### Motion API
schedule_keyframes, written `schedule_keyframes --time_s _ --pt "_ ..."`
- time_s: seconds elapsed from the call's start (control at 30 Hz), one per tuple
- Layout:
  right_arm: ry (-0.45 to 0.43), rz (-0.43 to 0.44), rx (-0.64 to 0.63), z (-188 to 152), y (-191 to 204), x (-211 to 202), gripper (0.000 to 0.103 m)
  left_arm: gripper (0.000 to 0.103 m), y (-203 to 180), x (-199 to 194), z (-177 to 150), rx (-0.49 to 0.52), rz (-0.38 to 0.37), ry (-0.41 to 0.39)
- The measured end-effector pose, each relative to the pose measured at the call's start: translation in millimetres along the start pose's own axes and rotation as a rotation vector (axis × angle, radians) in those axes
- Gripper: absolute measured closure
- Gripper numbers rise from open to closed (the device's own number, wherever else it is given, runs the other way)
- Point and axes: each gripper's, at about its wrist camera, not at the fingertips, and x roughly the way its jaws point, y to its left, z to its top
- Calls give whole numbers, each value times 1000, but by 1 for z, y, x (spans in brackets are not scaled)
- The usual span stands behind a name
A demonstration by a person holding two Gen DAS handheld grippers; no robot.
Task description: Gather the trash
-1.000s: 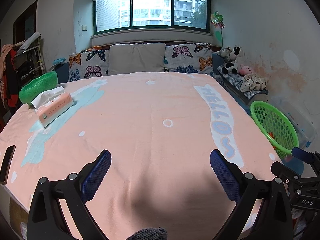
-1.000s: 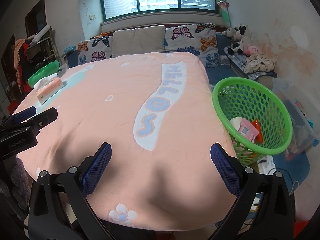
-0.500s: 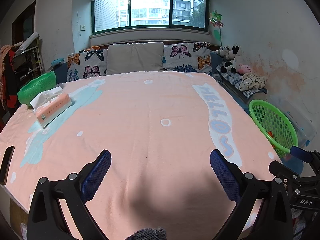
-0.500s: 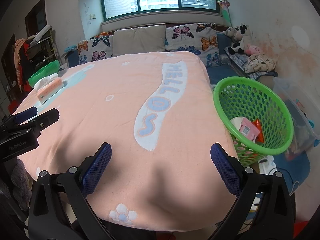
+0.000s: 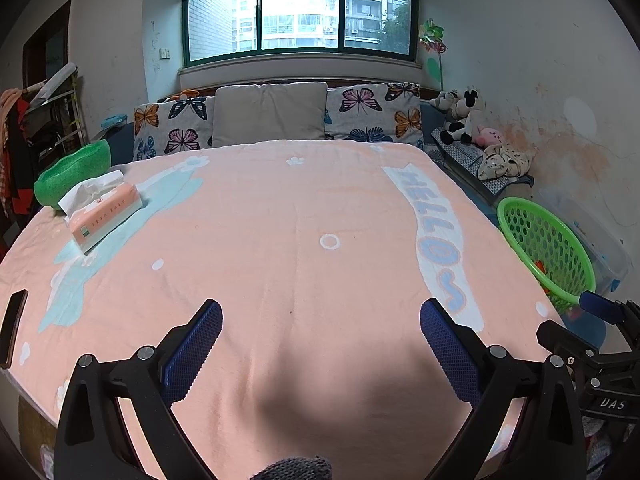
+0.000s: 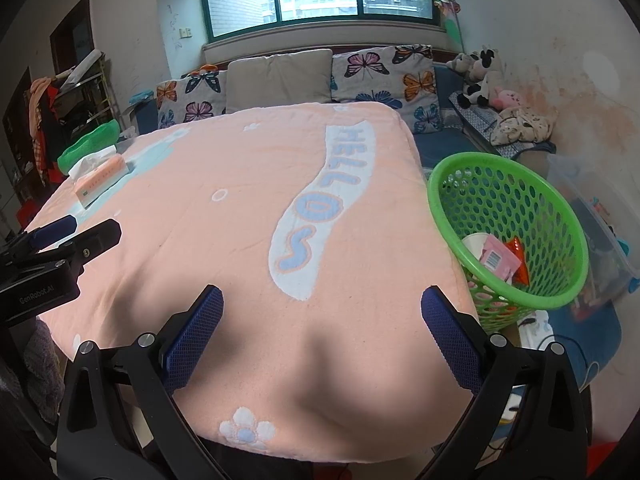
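Trash sits already in the green basket (image 6: 516, 236) beside the right edge of the bed: we make out a pink packet (image 6: 500, 258), an orange wrapper (image 6: 516, 250) and something white and round under them. We hold the left gripper (image 5: 320, 344) and the right gripper (image 6: 322, 332) low over the near end of the pink blanket (image 5: 280, 240), each with its blue pads spread wide and nothing between them. On the blanket itself we find no loose litter; what lies there is a tissue box (image 5: 106, 216) at the far left, next to a green bowl-shaped thing (image 5: 72, 174), and a dark phone (image 5: 14, 326) at the left edge, none of which reads as rubbish to us. So we judge the collecting to be finished or very near it, with both claws free and hovering between steps. Any next move, as we see it, calls for a look round the parts of the room these views miss, such as the floor by the bed; if a scrap turns up, we would need to close one claw on it and carry it over the basket rim before letting go.
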Motion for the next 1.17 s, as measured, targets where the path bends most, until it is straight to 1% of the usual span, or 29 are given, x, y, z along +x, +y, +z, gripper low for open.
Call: schedule_keyframes --time_s 1.17 --pt "-5 10 -3 -2 0 0 5 7 0 1 -2 2 2 -2"
